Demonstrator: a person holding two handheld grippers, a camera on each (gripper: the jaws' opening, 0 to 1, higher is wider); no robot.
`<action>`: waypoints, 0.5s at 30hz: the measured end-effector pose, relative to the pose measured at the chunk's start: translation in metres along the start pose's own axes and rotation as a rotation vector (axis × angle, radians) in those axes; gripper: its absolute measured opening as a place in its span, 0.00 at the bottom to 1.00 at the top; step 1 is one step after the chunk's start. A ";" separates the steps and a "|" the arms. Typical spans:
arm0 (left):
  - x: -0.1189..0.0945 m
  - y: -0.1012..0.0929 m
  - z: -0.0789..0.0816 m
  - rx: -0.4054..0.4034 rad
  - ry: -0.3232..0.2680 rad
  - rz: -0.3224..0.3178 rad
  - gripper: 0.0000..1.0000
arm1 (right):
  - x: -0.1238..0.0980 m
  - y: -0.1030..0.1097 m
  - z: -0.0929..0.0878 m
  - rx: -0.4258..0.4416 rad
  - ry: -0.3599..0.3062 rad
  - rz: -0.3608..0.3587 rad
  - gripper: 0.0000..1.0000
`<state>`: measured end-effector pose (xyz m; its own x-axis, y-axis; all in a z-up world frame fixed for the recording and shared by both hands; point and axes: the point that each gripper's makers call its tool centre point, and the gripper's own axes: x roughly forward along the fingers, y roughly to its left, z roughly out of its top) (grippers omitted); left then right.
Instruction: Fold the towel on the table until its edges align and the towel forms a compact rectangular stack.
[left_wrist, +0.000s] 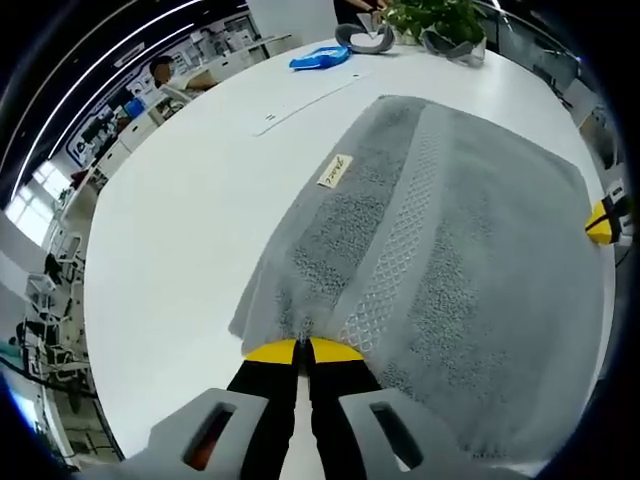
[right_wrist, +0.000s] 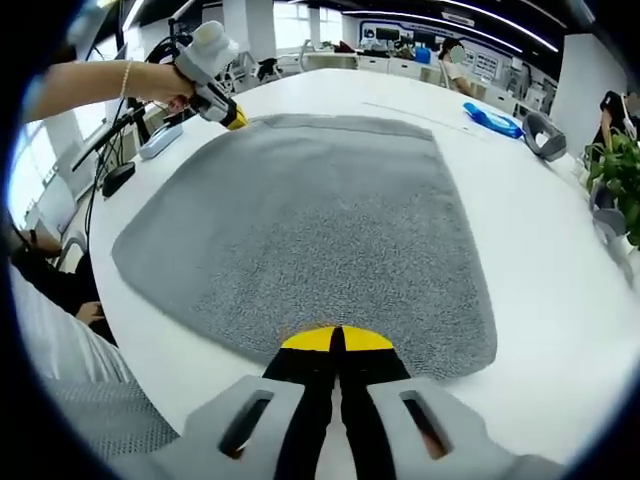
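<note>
A grey towel (left_wrist: 450, 260) lies spread flat on the white table (left_wrist: 190, 230), with a woven band (left_wrist: 400, 240) and a small label (left_wrist: 336, 170) on it. My left gripper (left_wrist: 303, 346) is shut on the towel's near corner, the cloth bunched between its yellow tips. In the right gripper view the towel (right_wrist: 320, 220) stretches away from me. My right gripper (right_wrist: 337, 338) is shut on its near edge. At the far left corner the left gripper (right_wrist: 228, 115) shows, held by a hand. The right gripper's yellow tip (left_wrist: 600, 222) shows at the towel's right edge.
A blue packet (left_wrist: 320, 57), a grey curved object (left_wrist: 365, 40) and a potted plant (left_wrist: 435, 18) stand at the table's far end. A long grey bar (right_wrist: 160, 140) and cables (right_wrist: 115, 175) lie by the table's left edge. Office desks and people lie beyond.
</note>
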<state>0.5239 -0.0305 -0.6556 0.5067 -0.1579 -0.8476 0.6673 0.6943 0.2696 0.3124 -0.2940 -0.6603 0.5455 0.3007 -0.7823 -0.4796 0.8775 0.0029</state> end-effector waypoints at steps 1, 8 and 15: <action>0.001 0.001 0.001 0.009 0.002 0.001 0.03 | 0.000 0.001 0.000 -0.002 0.002 0.002 0.00; 0.005 0.004 0.012 0.031 0.002 0.000 0.03 | -0.001 0.009 -0.001 -0.029 0.014 0.018 0.00; 0.007 0.006 0.019 0.053 0.002 -0.001 0.03 | -0.001 0.015 -0.002 -0.059 0.026 0.035 0.00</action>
<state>0.5415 -0.0410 -0.6511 0.5049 -0.1576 -0.8487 0.6961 0.6558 0.2924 0.3029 -0.2817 -0.6602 0.5099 0.3200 -0.7985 -0.5378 0.8431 -0.0055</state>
